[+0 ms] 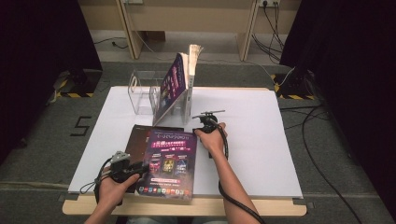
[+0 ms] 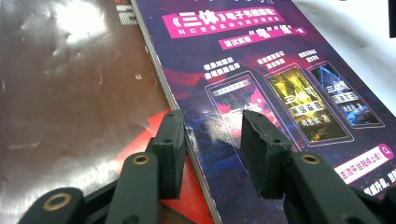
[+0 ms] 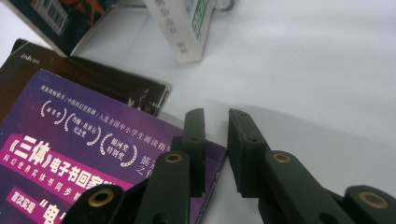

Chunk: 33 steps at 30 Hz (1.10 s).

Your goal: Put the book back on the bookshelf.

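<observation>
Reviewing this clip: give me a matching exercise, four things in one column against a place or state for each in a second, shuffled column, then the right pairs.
Things:
1. purple book
2. dark book
3. clear stand
4. left gripper

Places or states:
A. upright at the far left of the white board, with books leaning on it
B. at the purple book's left edge
C. lying flat, uppermost of two
D. lying flat, partly covered

Pairs: 1-C, 2-D, 3-A, 4-B

The right gripper [image 3: 215,140] straddles the purple book's [image 3: 70,154] corner, fingers [image 3: 247,149] slightly parted.
</observation>
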Each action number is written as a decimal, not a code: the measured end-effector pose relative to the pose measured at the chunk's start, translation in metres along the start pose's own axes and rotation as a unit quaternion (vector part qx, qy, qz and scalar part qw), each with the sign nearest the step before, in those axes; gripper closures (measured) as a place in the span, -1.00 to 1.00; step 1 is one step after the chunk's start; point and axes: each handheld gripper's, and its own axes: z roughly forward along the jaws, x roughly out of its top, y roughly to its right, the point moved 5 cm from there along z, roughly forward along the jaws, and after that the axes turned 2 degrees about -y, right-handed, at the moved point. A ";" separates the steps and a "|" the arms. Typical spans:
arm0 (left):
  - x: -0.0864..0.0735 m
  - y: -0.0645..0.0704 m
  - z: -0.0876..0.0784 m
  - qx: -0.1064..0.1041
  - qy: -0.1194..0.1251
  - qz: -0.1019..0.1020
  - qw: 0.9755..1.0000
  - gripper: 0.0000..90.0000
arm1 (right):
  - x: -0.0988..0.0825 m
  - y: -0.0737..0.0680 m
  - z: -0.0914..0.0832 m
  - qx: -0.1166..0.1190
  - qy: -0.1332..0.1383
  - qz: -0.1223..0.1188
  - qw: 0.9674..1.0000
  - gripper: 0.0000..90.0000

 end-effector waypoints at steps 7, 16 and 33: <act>-0.001 0.001 -0.001 0.001 -0.003 0.003 1.000 0.33 | -0.006 0.004 -0.005 0.026 -0.011 0.030 0.999 0.59; -0.001 0.002 0.000 0.008 -0.007 0.011 1.000 0.35 | -0.007 0.003 -0.005 0.038 -0.012 0.036 0.999 0.50; 0.000 0.003 0.000 0.011 -0.007 0.005 1.000 0.33 | -0.013 0.003 -0.011 0.064 -0.025 0.063 0.996 0.41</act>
